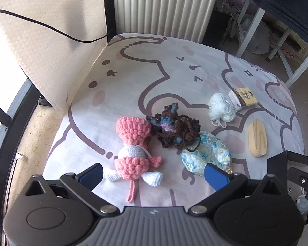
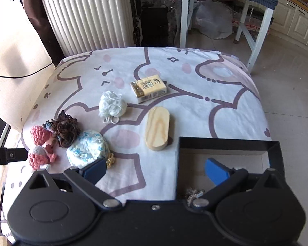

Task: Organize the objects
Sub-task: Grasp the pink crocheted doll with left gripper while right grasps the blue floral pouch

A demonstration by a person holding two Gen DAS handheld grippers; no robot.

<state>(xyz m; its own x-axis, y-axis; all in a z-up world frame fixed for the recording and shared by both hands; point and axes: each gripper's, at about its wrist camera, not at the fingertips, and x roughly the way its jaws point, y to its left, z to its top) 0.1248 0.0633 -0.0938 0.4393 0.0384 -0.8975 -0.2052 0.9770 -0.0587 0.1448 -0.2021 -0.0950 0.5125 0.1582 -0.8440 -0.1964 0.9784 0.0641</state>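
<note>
While both claws hung open over the near edge, a bench draped in a white cloth with purple cartoon outlines carried everything. A black open-topped box sat at its near right corner, with a small greyish knitted scrap on the box floor. Left of the box, a pale wooden oval block lay lengthwise on the cloth. Further left, a blue-flowered fabric pouch rested with a gold clasp at its near end, touching a tangle of dark brown and blue yarn on its far side. A pink and white crocheted doll lay just left of the tangle, its head against it and its pink tail trailing toward the near edge. A white yarn ball sat farther back, near the middle, and a yellow tissue packet lay just beyond it to the right.

The left claw had its blue pads spread wide, holding nothing, with the doll's feet between them. The right claw was equally wide and empty, its left pad by the pouch and its right pad over the box.
</note>
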